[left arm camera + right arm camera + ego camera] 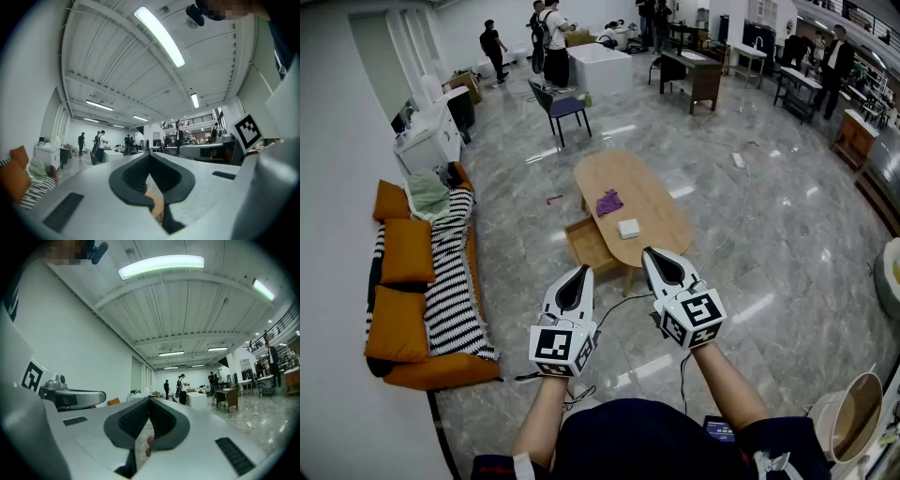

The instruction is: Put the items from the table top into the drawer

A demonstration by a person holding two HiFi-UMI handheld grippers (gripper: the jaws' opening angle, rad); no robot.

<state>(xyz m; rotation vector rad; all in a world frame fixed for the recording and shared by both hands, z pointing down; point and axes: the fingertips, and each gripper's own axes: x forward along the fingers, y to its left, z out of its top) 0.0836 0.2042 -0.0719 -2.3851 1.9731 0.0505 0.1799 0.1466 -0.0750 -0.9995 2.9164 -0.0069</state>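
Head view: the left tool (580, 271) and the right tool (654, 254) sit side by side in the lower middle of the frame, each at the end of a forearm, their tips aimed up the frame toward an oval wooden surface (661, 211) at the centre. On that surface lie a crumpled purple cloth (609, 202) and, just below it in the frame and apart from it, a small white block (628, 228). A wooden drawer (589, 246) stands pulled out at the surface's lower left edge; what it contains cannot be made out. Both tools are well apart from the surface and its items. An orange sofa (408, 281) with a striped blanket runs down the left side, and a chair (562, 103) and several people (548, 37) stand at the top. This view alone shows the items and the drawer.

Left gripper view: the left tool (150, 155) is clenched, its dark pads meeting at the tip with nothing between them. Below the tips only a sliver of wood colour shows. Strip lights (159, 35) cross the ceiling above, which the head view does not show, and a square-marker cube (247, 131) appears at the right edge.

Right gripper view: the right tool (150, 401) is likewise clenched and empty. A long ceiling light (161, 264) fills the top, and distant people (180, 385) stand by a white counter at centre. Neither the cloth nor the block is visible here.
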